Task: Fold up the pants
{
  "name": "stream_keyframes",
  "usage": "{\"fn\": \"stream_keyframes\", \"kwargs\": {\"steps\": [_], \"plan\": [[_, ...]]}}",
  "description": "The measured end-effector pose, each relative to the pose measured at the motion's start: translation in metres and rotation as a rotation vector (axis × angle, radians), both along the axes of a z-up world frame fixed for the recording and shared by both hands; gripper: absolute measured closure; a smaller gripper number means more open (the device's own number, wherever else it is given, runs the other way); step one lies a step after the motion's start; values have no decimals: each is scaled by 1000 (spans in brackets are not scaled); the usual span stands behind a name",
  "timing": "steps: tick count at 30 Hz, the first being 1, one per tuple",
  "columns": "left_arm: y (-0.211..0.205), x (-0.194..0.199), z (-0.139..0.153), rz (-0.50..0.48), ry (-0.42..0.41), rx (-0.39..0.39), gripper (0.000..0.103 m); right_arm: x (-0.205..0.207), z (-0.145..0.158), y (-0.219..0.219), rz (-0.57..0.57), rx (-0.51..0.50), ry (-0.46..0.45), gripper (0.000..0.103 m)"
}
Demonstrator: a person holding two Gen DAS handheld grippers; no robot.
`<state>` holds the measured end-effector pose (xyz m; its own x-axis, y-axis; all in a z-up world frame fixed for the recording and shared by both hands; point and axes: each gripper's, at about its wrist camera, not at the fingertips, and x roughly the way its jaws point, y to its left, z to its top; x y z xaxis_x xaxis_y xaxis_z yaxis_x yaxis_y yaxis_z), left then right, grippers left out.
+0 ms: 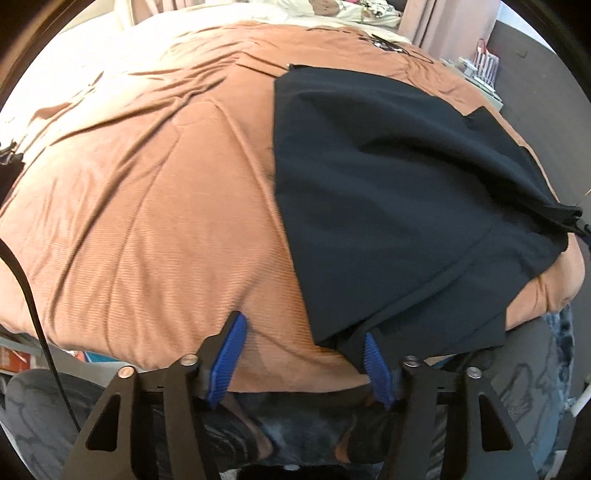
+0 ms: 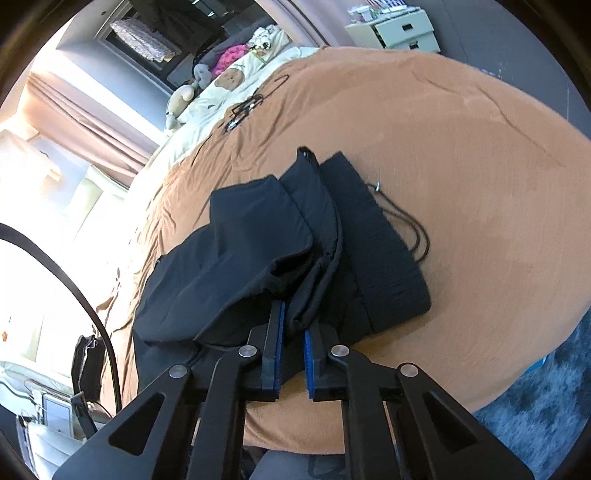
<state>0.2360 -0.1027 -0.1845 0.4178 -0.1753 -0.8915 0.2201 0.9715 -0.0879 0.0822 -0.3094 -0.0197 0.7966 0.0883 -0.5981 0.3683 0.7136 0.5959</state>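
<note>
Black pants (image 1: pixel 388 206) lie on an orange-brown bedspread (image 1: pixel 147 206), partly folded over themselves. My left gripper (image 1: pixel 303 332) is open just above the bed's near edge; its right blue pad (image 1: pixel 373 354) touches the pants' near corner, its left pad (image 1: pixel 231 350) is over bare bedspread. In the right wrist view the pants (image 2: pixel 258 251) are bunched, with the ribbed waistband (image 2: pixel 376 243) and drawstring (image 2: pixel 413 229) to the right. My right gripper (image 2: pixel 293 321) is shut on a fold of the pants fabric.
Pillows and plush toys (image 2: pixel 221 85) lie at the bed's head. A white drawer unit (image 2: pixel 399 29) stands beyond the bed. A black cable (image 1: pixel 26 295) hangs at left. A dark rug (image 2: pixel 546 398) covers the floor by the bed.
</note>
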Motion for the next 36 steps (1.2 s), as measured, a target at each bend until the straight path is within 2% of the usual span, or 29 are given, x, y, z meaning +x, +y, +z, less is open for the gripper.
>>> {"fn": "stream_keyframes", "kwargs": {"steps": [4, 12, 16, 18, 20, 23, 28, 30, 32, 36], "plan": [[10, -1, 1, 24, -18, 9, 43, -5, 3, -8, -16, -20, 4, 98], [34, 0, 4, 69, -30, -26, 43, -13, -4, -17, -53, -14, 23, 100], [35, 1, 3, 62, -17, -28, 43, -3, -13, -7, -49, -34, 102, 98], [32, 2, 3, 55, -15, -29, 43, -6, -11, -5, -56, -24, 94, 94], [30, 2, 4, 45, -15, -37, 43, -13, -2, -5, -97, -54, 81, 81], [31, 1, 4, 35, -13, -49, 43, -16, 13, -2, -105, -70, 40, 77], [35, 1, 3, 38, -8, -70, 43, 19, 32, 20, 33, -104, 21, 76], [36, 1, 3, 46, -6, -77, 43, 34, 35, 27, 71, -126, 29, 68], [37, 0, 3, 54, -5, -84, 43, 51, 36, 33, 102, -146, 41, 51], [38, 0, 3, 63, -8, -85, 43, 75, 36, 34, 168, -197, 69, 51]]}}
